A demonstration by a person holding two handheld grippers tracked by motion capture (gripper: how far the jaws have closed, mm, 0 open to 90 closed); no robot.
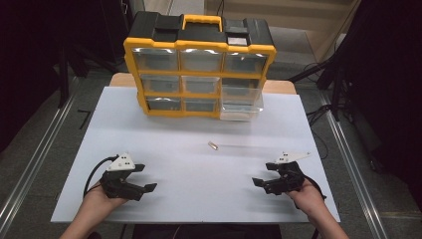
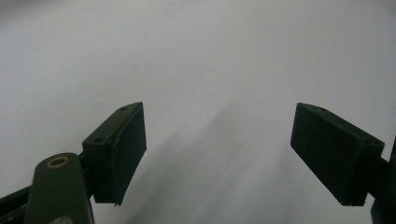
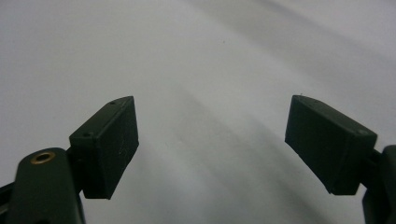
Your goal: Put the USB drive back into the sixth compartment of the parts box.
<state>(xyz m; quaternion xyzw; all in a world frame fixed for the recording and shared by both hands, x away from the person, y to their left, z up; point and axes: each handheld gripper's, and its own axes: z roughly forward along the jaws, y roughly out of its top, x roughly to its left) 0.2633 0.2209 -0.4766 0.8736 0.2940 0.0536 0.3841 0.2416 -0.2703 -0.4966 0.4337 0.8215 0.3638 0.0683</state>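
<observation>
A small pale pin (image 1: 213, 145) lies alone on the white table (image 1: 189, 199), a little right of the middle, with a thin clear rod-like streak running from it toward the right. It is in the open stretch between the organiser and the two grippers, well apart from all of them, and nothing touches it.

Behind it, at the far edge of the table, stands a yellow and black organiser (image 1: 199, 64) with three rows of clear drawers. Its bottom right drawer (image 1: 241, 108) is pulled out toward the pin; the others sit flush.

Near the front edge, the left gripper (image 1: 142, 179) is held in the person's left hand (image 1: 97, 201), low over the table and pointing toward the middle. In the left gripper view its jaws stand wide apart with only bare table between them.

The right gripper (image 1: 263, 175) is held in the right hand (image 1: 308, 198) at the other side, pointing inward toward the left one. In the right gripper view its jaws also stand wide, with nothing between the pads (image 3: 112, 144)
</observation>
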